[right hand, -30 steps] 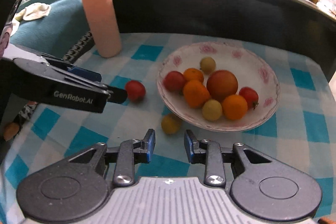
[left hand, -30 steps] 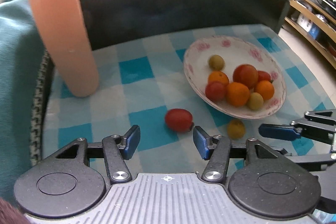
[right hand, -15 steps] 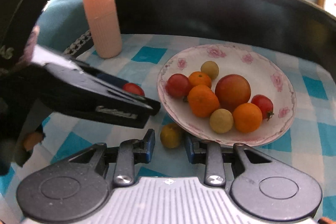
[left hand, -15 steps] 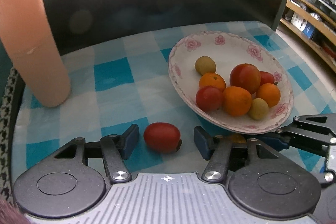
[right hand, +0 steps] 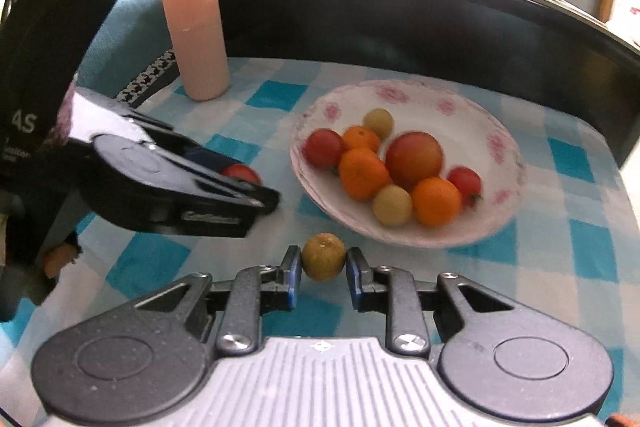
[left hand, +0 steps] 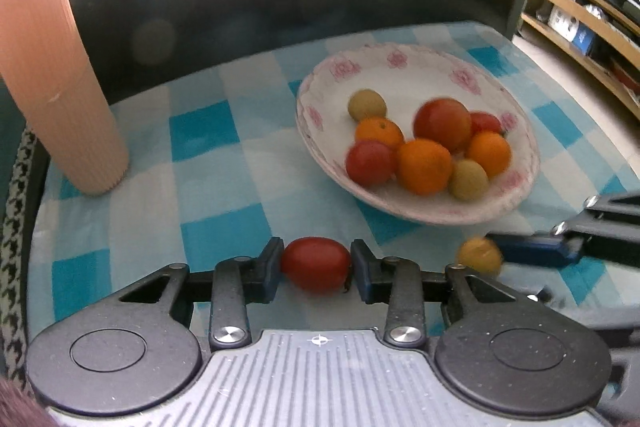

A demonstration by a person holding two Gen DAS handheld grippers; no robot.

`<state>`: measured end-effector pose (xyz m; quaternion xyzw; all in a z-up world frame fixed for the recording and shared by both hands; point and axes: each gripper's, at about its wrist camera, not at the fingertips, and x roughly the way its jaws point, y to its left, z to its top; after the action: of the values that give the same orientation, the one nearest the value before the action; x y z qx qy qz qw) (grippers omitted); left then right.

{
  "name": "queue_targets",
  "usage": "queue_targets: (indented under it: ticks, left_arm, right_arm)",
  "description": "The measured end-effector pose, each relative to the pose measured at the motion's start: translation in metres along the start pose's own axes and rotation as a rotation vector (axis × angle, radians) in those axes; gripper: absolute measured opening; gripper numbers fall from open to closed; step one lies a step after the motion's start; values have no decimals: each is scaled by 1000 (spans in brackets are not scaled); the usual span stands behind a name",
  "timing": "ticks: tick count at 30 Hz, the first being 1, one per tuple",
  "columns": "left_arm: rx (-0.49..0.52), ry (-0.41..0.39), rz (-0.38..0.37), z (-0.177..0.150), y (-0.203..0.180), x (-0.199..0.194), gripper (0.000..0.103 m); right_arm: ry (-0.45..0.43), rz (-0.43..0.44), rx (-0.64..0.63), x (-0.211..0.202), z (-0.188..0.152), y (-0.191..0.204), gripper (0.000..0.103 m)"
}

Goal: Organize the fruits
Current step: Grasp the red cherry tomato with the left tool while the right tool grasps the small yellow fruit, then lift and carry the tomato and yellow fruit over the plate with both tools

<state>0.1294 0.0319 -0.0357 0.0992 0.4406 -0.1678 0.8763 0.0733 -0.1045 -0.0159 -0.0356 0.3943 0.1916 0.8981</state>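
My left claw (left hand: pixel 316 269) pinches a tomato (left hand: pixel 315 264); my right claw (right hand: pixel 323 273) brackets a yellow fruit (right hand: pixel 323 255), contact unclear, its far side blurred.

Daylight is blazing in beyond your claws, washing out the background; edges are bowing under fisheye distortion, and the fruit ahead is smearing slightly.
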Motion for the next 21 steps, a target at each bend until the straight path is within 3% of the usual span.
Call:
queue_targets:
  ticks: [13,21]
  left_arm:
    - [55,92,-95,-54,-50,-45,46]
    - [95,73,-48,-61,-69,-49,51]
  right_arm:
    - [103,-70,5,-51,-55,-9,41]
    - [108,-18,-12,-47,-61,-12,42]
